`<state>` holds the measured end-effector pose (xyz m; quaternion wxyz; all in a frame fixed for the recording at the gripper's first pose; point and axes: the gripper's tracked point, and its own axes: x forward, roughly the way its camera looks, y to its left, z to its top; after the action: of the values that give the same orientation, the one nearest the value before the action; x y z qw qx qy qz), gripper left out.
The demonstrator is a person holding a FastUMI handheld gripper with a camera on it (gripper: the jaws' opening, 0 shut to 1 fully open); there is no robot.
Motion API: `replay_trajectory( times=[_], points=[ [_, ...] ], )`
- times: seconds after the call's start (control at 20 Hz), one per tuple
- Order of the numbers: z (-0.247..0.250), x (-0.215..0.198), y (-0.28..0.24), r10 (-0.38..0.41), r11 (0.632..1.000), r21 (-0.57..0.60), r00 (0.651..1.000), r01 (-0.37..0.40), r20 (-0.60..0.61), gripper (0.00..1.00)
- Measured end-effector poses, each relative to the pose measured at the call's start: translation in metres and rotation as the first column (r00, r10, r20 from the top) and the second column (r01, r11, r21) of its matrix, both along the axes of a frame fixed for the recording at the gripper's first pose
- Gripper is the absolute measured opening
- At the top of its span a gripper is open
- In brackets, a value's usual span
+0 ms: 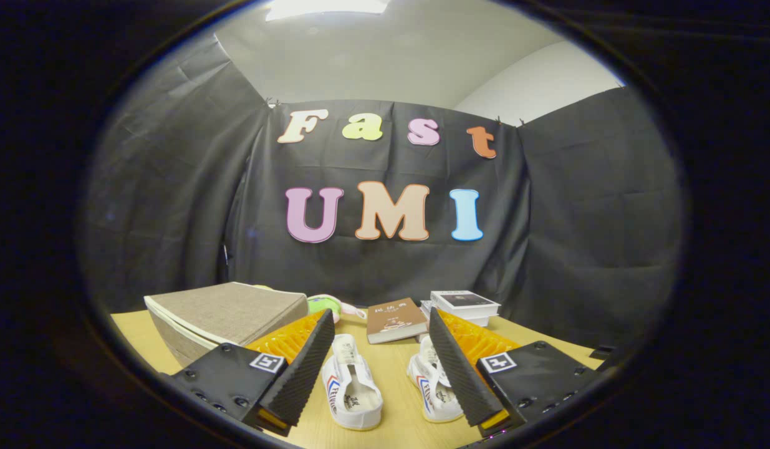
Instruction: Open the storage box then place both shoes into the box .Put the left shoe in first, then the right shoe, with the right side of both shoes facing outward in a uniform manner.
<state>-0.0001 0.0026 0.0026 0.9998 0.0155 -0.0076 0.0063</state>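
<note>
Two white canvas shoes with red and blue stripes stand on the wooden table (pixel 391 368), heels toward me. One shoe (pixel 351 390) lies between my fingers, nearer the left one. The other shoe (pixel 434 386) is partly hidden behind my right finger (pixel 462 374). A grey fabric storage box (pixel 229 315) with its lid shut sits beyond my left finger (pixel 300 374). My gripper (pixel 381 362) is open, above the table, touching nothing.
A brown book (pixel 394 319) lies beyond the shoes. A stack of books (pixel 462 305) stands to its right. A green and pink soft toy (pixel 328 305) peeks out behind the box. Black cloth walls close off the back.
</note>
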Motion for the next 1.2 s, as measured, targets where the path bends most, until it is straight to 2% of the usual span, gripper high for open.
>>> replay_trajectory(
  times=[0.6, 0.8, 0.9, 1.0, 1.05, 1.2],
  points=[
    [0.001, 0.000, 0.003, 0.013, 1.000, 0.014, 1.000, -0.013, 0.007, 0.97],
    [0.013, -0.002, 0.019, 0.088, 0.981, 0.172, 0.995, -0.094, 0.045, 0.97],
    [0.016, -0.002, 0.025, 0.126, 0.950, 0.280, 0.990, -0.139, 0.065, 0.97],
    [0.016, 0.002, 0.025, 0.137, 0.905, 0.398, 0.988, -0.153, 0.068, 0.96],
    [0.013, 0.005, 0.027, 0.142, 0.873, 0.462, 0.988, -0.156, 0.065, 0.94],
    [-0.007, 0.014, 0.036, 0.147, 0.762, 0.635, 0.989, -0.130, 0.026, 0.99]
  ],
)
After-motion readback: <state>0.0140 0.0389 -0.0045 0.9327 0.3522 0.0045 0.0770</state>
